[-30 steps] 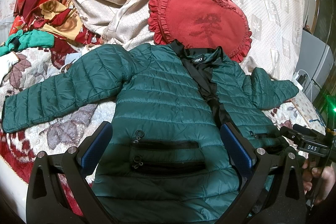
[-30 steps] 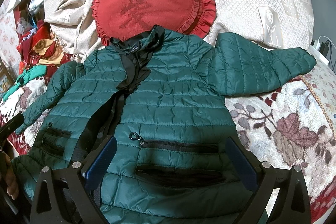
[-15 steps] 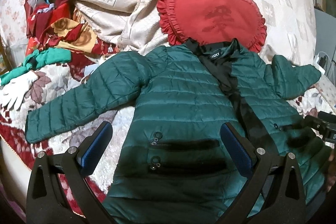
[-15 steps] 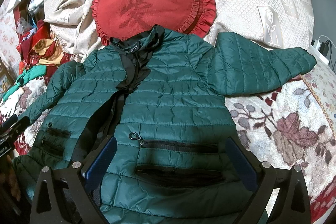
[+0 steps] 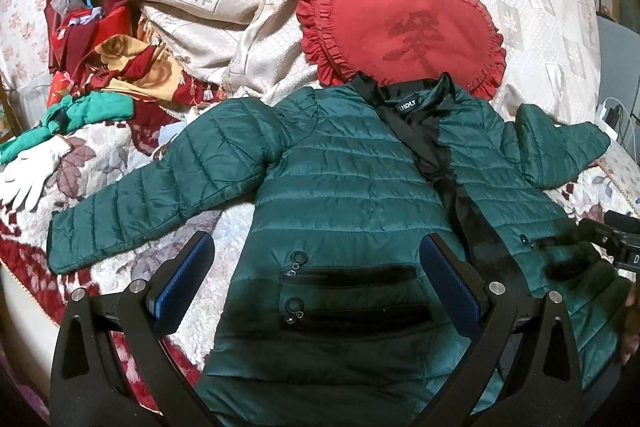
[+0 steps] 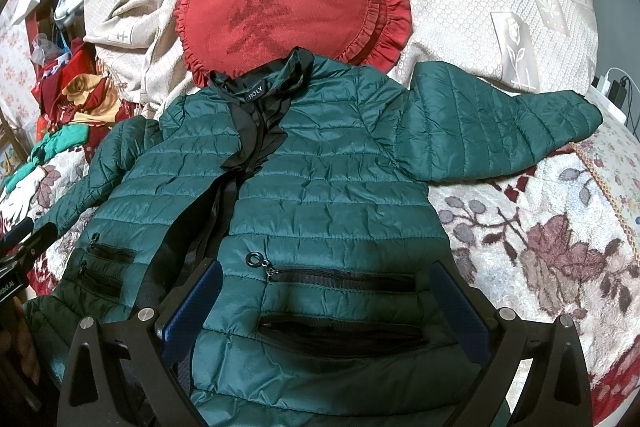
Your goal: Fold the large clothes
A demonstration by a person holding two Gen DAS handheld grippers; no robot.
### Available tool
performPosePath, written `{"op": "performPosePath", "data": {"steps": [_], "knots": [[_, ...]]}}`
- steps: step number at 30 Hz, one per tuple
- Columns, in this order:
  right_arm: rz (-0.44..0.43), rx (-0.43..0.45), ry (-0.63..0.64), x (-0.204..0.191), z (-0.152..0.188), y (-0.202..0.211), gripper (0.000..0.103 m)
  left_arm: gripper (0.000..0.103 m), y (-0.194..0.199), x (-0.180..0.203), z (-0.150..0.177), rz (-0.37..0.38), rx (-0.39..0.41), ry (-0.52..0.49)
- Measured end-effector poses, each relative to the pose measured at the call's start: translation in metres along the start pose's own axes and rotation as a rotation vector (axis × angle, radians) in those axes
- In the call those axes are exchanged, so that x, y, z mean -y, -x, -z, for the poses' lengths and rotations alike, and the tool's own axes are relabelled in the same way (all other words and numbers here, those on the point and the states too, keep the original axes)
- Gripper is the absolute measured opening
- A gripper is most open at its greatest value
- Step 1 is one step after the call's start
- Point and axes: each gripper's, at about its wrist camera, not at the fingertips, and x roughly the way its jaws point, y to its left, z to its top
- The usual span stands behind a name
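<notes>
Jacket (image 5: 344,187) in quilted green lies front-up and spread flat on the bed (image 6: 560,247), its collar touching the red heart-shaped cushion (image 5: 404,27). Since a second ago the left view has swung leftward, bringing the whole left sleeve (image 5: 160,195) and a white glove (image 5: 28,175) into sight; the right view is unchanged. The neck label's white letters read roughly "HOLY". Left hand-held gripper (image 5: 316,279) and right hand-held gripper (image 6: 328,303) both hover wide apart over the hem, holding nothing.
</notes>
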Motion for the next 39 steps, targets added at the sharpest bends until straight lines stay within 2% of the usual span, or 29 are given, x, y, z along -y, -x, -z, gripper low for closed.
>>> {"op": "performPosePath", "data": {"steps": [5, 11, 17, 20, 22, 25, 29, 32, 34, 36, 39], "knots": [[-0.004, 0.002, -0.034, 0.005, 0.003, 0.0, 0.102, 0.103, 0.0, 0.001, -0.001, 0.003, -0.006, 0.001], [-0.003, 0.049, -0.048, 0.005, 0.005, 0.014, 0.102, 0.103, 0.003, 0.008, -0.002, 0.021, -0.028, 0.003], [-0.014, 0.035, -0.04, 0.0, -0.003, 0.015, 0.102, 0.103, 0.004, 0.006, -0.004, 0.034, -0.023, 0.015], [-0.042, 0.06, -0.071, 0.0, -0.012, 0.015, 0.102, 0.103, 0.003, 0.006, -0.005, 0.038, -0.028, 0.015], [-0.053, 0.086, -0.095, -0.001, -0.022, 0.013, 0.102, 0.103, 0.002, 0.004, -0.01, 0.064, -0.047, 0.012], [-0.091, 0.099, -0.144, 0.001, -0.04, 0.006, 0.102, 0.103, 0.004, -0.002, -0.029, 0.064, -0.073, 0.036], [-0.055, 0.106, -0.14, 0.0, -0.055, -0.018, 0.102, 0.103, 0.003, -0.015, -0.068, 0.109, -0.057, 0.123], [0.005, 0.095, -0.104, -0.003, -0.044, -0.041, 0.102, 0.103, -0.023, -0.02, -0.092, 0.1, -0.076, 0.167], [0.017, 0.036, -0.12, 0.0, -0.039, -0.055, 0.102, 0.103, -0.042, -0.019, -0.093, 0.102, -0.087, 0.181], [-0.002, 0.029, -0.133, 0.005, -0.039, -0.058, 0.102, 0.103, -0.072, -0.014, -0.085, 0.128, -0.114, 0.173], [0.002, -0.009, -0.139, 0.01, -0.034, -0.067, 0.102, 0.103, -0.116, -0.002, -0.058, 0.08, -0.217, 0.127]]}}
